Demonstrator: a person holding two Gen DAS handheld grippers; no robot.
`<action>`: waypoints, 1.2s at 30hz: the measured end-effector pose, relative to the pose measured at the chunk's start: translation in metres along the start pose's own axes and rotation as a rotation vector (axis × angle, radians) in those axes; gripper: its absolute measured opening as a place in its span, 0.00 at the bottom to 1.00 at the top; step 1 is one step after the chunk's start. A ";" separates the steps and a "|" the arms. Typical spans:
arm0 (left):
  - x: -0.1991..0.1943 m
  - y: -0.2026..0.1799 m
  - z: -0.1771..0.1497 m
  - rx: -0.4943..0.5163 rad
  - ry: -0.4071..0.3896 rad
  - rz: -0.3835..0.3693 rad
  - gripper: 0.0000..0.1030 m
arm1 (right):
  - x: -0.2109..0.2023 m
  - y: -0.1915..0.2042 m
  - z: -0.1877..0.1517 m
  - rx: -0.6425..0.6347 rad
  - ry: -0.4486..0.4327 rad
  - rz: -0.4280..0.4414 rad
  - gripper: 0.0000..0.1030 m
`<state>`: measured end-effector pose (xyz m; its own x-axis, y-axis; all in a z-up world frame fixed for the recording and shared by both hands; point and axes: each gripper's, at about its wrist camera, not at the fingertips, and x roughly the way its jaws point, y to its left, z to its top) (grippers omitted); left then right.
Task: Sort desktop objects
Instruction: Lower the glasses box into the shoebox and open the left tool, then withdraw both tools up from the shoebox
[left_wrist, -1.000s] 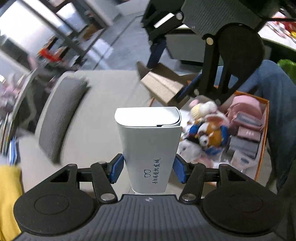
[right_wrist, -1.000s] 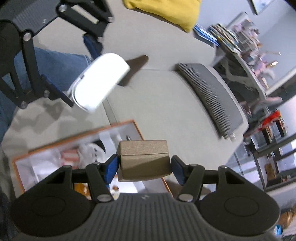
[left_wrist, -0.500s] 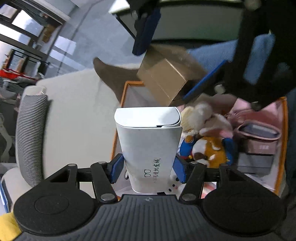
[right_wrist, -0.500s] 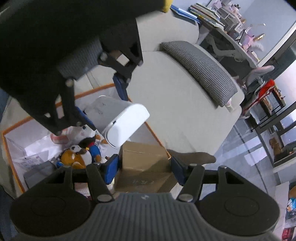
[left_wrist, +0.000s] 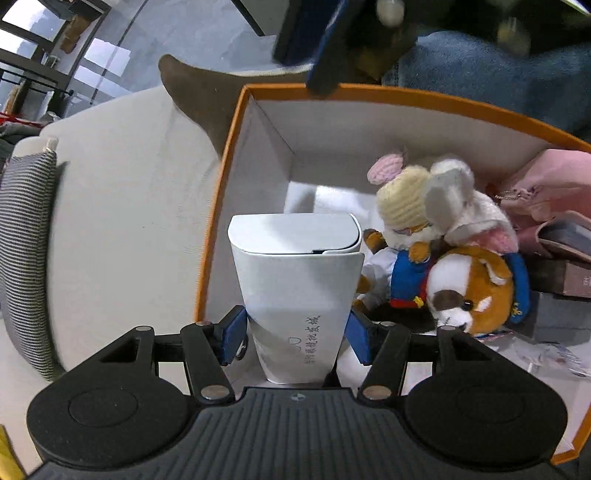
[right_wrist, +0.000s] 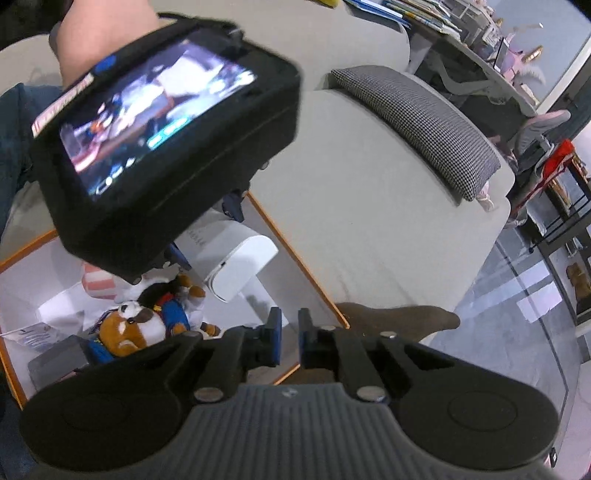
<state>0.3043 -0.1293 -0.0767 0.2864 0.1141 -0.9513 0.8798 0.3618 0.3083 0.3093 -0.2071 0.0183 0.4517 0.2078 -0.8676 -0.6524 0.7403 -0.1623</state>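
My left gripper (left_wrist: 295, 332) is shut on a tall white box (left_wrist: 295, 273) with grey Chinese print and holds it over the near left corner of an orange-rimmed storage box (left_wrist: 221, 177). The white box also shows in the right wrist view (right_wrist: 240, 266), under the left gripper's body. Plush toys (left_wrist: 443, 251) lie inside the storage box. My right gripper (right_wrist: 289, 334) is shut and empty, above the storage box's orange rim (right_wrist: 295, 258). The brown cardboard box it held is not in view.
A beige sofa seat (right_wrist: 369, 221) with a houndstooth cushion (right_wrist: 424, 122) lies beside the storage box. Pink pouches (left_wrist: 546, 192) and grey boxes (left_wrist: 561, 288) fill the box's right side. A brown-socked foot (right_wrist: 399, 321) rests at the sofa edge. Grey floor lies beyond.
My right gripper has let go of the brown cardboard box and its jaws have closed empty. My left gripper has carried the white box over the storage box.
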 end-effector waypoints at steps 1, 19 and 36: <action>0.002 0.002 0.000 -0.010 -0.008 -0.003 0.65 | 0.000 -0.001 -0.001 0.001 0.006 -0.007 0.09; 0.019 0.011 -0.010 -0.116 -0.008 -0.041 0.56 | 0.003 -0.022 -0.016 0.122 0.048 -0.009 0.09; -0.033 0.006 -0.029 -0.207 -0.094 -0.022 0.54 | -0.008 -0.009 -0.020 0.133 0.081 -0.005 0.09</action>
<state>0.2894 -0.1043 -0.0439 0.3109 0.0209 -0.9502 0.7922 0.5467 0.2713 0.2998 -0.2283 0.0177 0.4002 0.1558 -0.9031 -0.5617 0.8204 -0.1074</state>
